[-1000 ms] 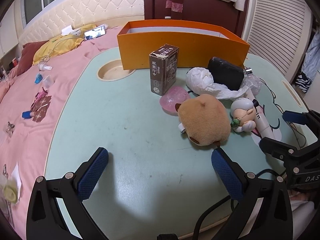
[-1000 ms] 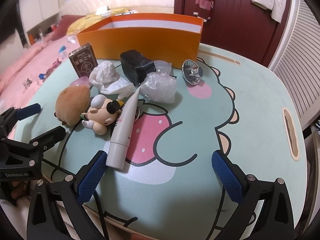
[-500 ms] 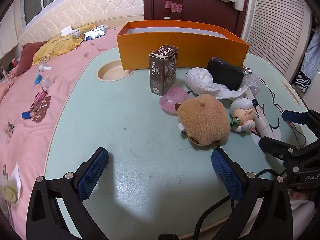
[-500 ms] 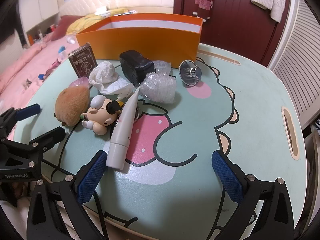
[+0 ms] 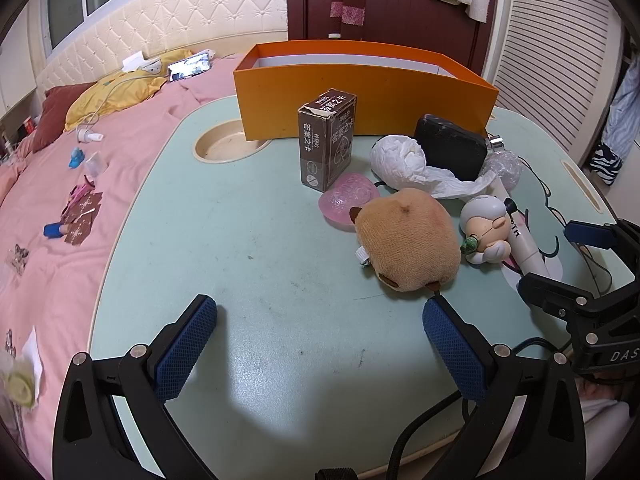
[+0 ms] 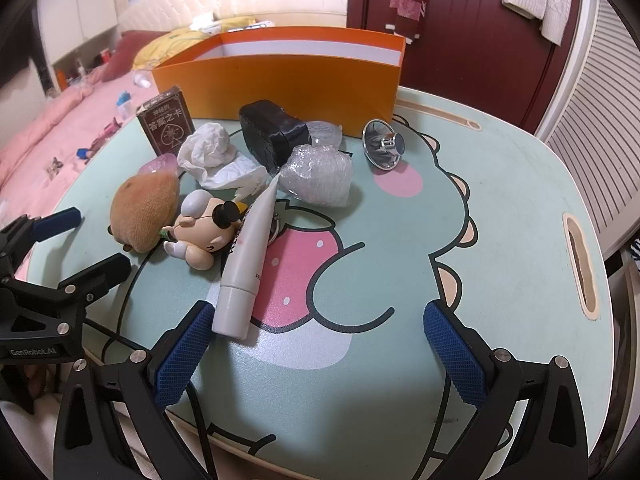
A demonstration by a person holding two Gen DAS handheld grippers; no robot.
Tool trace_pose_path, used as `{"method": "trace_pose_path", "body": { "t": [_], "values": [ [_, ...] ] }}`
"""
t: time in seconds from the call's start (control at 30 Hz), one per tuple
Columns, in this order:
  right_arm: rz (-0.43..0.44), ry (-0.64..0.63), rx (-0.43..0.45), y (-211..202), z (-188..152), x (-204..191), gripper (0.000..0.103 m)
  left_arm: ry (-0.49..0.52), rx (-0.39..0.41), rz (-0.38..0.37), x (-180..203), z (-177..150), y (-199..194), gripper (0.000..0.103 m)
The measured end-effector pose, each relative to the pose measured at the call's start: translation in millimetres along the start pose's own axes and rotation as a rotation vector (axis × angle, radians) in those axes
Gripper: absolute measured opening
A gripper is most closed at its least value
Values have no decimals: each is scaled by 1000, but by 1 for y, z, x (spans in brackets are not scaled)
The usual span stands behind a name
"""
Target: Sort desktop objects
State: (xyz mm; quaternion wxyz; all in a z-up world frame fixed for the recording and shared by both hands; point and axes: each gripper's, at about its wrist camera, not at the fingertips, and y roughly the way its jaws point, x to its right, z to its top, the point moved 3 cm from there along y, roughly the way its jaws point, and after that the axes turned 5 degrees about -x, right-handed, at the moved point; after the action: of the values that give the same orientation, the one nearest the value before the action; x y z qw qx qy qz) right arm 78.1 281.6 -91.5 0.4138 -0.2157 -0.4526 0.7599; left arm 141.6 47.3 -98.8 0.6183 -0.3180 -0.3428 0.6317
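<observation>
Left wrist view: left gripper (image 5: pixel 320 330) fingers wide, empty; plush (image 5: pixel 406 245), box (image 5: pixel 362 90) on desk (image 5: pixel 240 248). Right gripper (image 6: pixel 318 334) fingers wide, empty; tube (image 6: pixel 250 262).

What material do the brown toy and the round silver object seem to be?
Brown toy: soft plush fabric, seemingly; matte, fuzzy surface with a sewn tag. Round silver object: probably polished metal or chromed plastic; it gives bright mirror-like reflections.
</observation>
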Motion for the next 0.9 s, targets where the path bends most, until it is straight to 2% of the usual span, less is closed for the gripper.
{"method": "trace_pose_path", "body": {
  "t": [0.9],
  "values": [
    [-4, -1, -1, -1, -2, -2, 103, -2, -3, 0, -1, 0, 0, 103]
  ]
}}
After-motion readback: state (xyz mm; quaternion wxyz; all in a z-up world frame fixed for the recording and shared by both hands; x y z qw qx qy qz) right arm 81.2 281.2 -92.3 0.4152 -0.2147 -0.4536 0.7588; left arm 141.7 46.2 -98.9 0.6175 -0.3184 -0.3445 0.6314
